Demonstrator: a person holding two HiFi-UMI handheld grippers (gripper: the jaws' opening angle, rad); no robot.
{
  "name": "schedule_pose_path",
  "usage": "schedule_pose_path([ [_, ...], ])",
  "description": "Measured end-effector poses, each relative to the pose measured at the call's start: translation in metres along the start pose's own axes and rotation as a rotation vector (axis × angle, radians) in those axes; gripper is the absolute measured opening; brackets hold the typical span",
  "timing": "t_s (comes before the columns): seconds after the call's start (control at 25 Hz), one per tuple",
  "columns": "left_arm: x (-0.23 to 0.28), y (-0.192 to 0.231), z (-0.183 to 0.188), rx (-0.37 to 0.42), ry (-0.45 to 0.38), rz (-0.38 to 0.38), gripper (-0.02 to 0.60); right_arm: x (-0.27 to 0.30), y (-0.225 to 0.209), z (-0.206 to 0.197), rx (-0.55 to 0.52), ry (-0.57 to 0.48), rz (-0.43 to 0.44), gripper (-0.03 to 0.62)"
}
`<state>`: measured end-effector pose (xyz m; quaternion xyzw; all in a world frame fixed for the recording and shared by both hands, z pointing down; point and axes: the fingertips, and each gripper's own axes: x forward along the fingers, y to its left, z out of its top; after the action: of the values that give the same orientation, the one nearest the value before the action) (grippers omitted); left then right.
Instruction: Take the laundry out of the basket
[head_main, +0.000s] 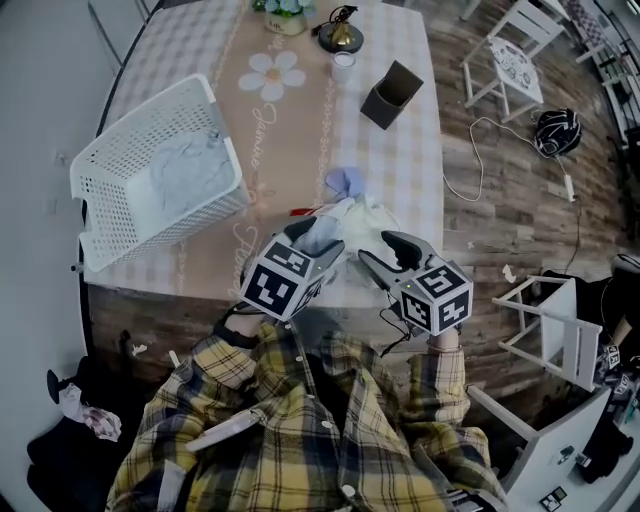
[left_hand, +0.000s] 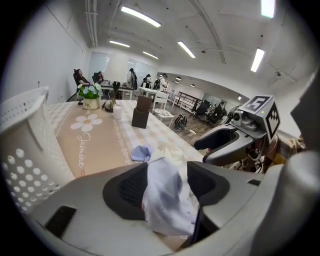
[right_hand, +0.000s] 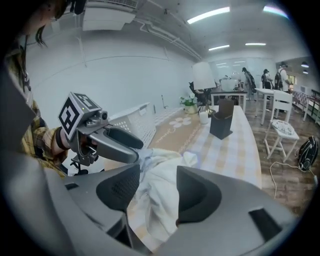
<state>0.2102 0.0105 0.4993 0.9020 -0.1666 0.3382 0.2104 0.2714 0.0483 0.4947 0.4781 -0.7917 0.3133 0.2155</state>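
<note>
The white laundry basket (head_main: 95, 160) lies tipped on the table's left side, with pale laundry (head_main: 185, 170) inside it. A white and light-blue pile of clothes (head_main: 355, 212) rests at the table's front edge. My left gripper (head_main: 318, 236) hovers over the pile, jaws apart, with a pale blue cloth (left_hand: 167, 200) loose between the pads. My right gripper (head_main: 385, 252) is beside it, also open, white cloth (right_hand: 162, 170) lying in the gap. The left gripper view shows the basket (left_hand: 25, 150) at left and the right gripper (left_hand: 225, 142) at right. The left gripper (right_hand: 117, 142) crosses the right gripper view.
A black box (head_main: 392, 95), a white cup (head_main: 343, 62), a small lamp (head_main: 340, 35) and a flower pot (head_main: 285, 15) stand at the table's far end. White chairs (head_main: 515, 60) (head_main: 555, 320), a dark bag (head_main: 557, 130) and a cable lie on the floor to the right.
</note>
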Motion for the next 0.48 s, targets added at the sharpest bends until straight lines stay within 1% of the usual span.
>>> schedule_pose_path([
  [0.12,-0.018,-0.003,0.016,0.001,-0.057,0.002,0.284,-0.013,0.007,0.024,-0.006,-0.089,0.000,0.252],
  [0.28,-0.048,-0.007,0.047,-0.034,-0.185,-0.023,0.284,-0.026,0.021,0.065,-0.004,-0.224,0.024,0.243],
  [0.4,-0.075,-0.007,0.071,-0.061,-0.289,-0.040,0.284,-0.034,0.037,0.096,-0.025,-0.313,0.050,0.190],
  [0.48,-0.095,-0.006,0.085,-0.060,-0.360,-0.041,0.285,-0.039,0.049,0.115,-0.049,-0.358,0.073,0.183],
])
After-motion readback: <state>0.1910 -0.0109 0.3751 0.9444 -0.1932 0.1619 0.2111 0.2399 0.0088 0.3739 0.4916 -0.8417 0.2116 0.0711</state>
